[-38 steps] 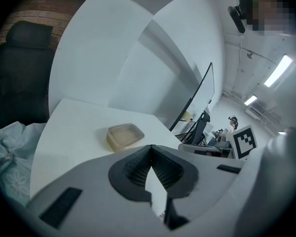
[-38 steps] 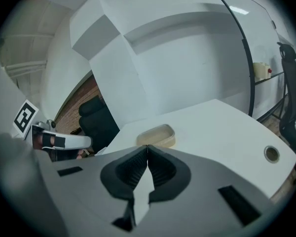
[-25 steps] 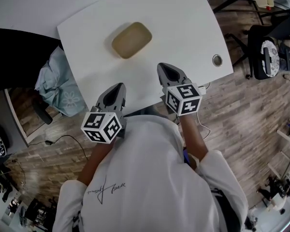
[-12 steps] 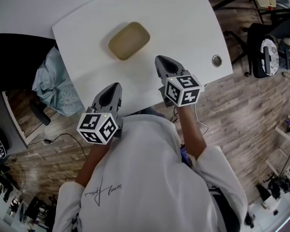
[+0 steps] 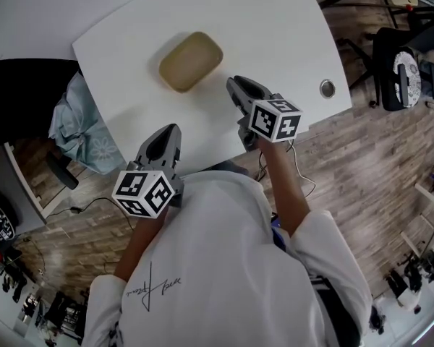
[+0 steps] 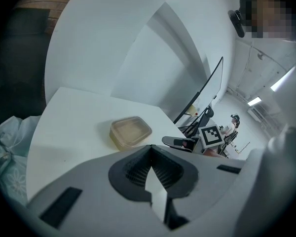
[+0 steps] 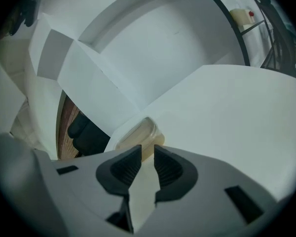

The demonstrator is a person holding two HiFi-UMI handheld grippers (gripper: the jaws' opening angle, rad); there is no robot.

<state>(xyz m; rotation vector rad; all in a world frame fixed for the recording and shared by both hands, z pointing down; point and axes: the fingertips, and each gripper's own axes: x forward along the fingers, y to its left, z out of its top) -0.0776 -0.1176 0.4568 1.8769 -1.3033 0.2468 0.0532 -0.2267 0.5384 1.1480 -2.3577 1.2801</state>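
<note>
The box (image 5: 191, 61) sits lidded and untouched on the table (image 5: 275, 20); neither gripper holds it. The right gripper (image 5: 233, 85), fingers slightly apart with nothing between them, hovers near the box's right side. The left gripper (image 5: 170, 130), fingers pressed together, hangs well short of the box, over the table's front edge. Bare tabletop surrounds the box on every side
</note>
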